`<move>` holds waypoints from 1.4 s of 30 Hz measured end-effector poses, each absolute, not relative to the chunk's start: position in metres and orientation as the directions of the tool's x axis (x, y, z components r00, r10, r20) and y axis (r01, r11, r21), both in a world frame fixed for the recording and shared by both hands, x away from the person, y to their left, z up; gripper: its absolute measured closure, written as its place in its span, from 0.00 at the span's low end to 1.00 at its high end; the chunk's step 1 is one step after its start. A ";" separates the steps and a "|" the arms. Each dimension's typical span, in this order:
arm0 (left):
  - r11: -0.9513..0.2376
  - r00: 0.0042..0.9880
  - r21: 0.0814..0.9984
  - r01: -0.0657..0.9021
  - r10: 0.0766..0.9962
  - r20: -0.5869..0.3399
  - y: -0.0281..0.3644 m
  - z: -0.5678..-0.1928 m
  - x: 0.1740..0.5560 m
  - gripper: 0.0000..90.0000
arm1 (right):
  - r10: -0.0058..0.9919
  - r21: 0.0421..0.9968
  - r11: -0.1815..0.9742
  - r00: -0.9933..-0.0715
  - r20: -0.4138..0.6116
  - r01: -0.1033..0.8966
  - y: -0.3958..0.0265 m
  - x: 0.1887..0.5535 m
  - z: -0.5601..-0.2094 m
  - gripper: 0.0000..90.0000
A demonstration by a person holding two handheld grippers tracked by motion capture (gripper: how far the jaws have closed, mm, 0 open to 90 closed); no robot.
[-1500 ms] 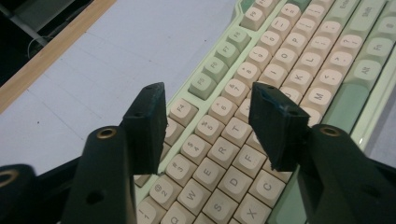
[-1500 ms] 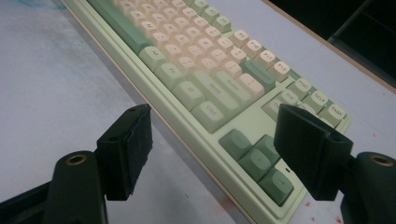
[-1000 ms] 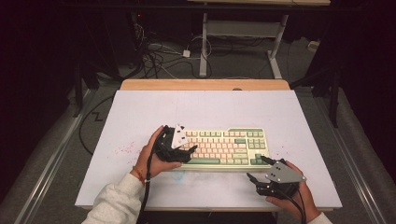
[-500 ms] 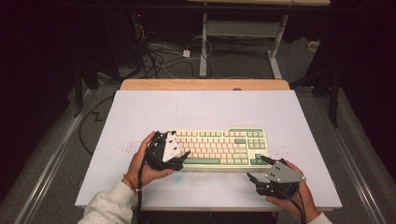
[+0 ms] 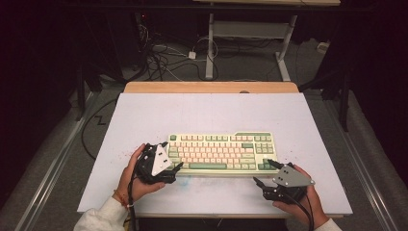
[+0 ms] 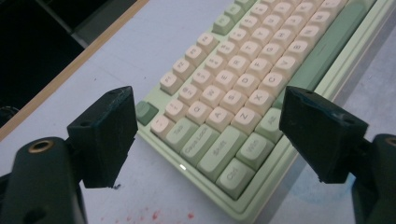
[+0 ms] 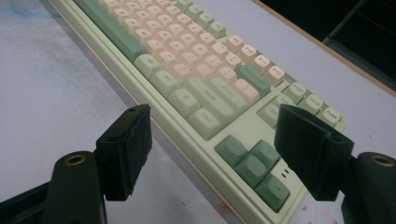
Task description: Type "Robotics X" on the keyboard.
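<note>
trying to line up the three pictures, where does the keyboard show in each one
High view: the keyboard lies at centre, on the white table, between the left gripper and the right gripper.
Left gripper view: its left end, with Ctrl and Shift, lies between the open jaws.
Right gripper view: its right end, with the arrow keys, runs to upper left.
Shared landmark: the long green space bar.

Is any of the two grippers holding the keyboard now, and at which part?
Nothing is held. The left gripper and right gripper both stand open at the keyboard near corners, pads apart from it.
</note>
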State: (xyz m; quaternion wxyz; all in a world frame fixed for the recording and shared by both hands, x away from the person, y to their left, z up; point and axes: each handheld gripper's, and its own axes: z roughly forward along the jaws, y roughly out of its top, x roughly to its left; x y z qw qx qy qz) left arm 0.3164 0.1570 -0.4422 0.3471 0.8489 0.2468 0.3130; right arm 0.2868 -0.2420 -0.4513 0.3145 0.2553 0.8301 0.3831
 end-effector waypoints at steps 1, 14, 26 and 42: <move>-0.643 0.684 0.738 0.206 0.634 0.360 0.159 -0.443 0.315 0.20 | 0.664 0.796 0.577 -0.674 -0.326 0.183 -0.241 0.287 -0.451 0.31; -0.618 0.654 0.734 0.281 0.683 0.325 0.189 -0.458 0.303 0.19 | 0.662 0.818 0.549 -0.686 -0.301 0.172 -0.225 0.299 -0.441 0.33; -0.618 0.663 0.713 0.330 0.689 0.291 0.198 -0.470 0.296 0.19 | 0.650 0.816 0.539 -0.720 -0.244 0.210 -0.197 0.330 -0.433 0.61; -0.627 0.678 0.701 0.339 0.680 0.280 0.198 -0.474 0.296 0.19 | 0.602 0.744 0.607 -0.773 -0.201 0.278 -0.143 0.379 -0.440 1.00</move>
